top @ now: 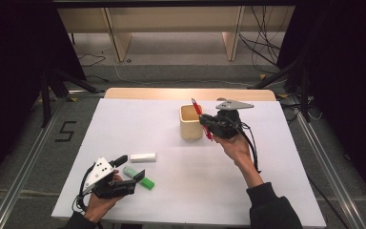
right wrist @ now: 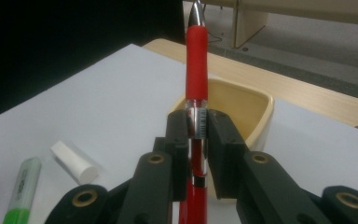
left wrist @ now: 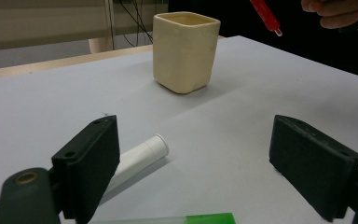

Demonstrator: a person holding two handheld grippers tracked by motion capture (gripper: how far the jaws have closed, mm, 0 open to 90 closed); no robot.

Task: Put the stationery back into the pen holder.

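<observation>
Both grippers are black, the left gripper and the right gripper each topped by a grey three-cornered plate and trailing a black cable. Brass-coloured rings sit in the jaw arms. The person wears dark sleeves.

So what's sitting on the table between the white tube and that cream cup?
Nothing: in the left gripper view, bare white table runs from the white tube up to the cream cup.
</observation>
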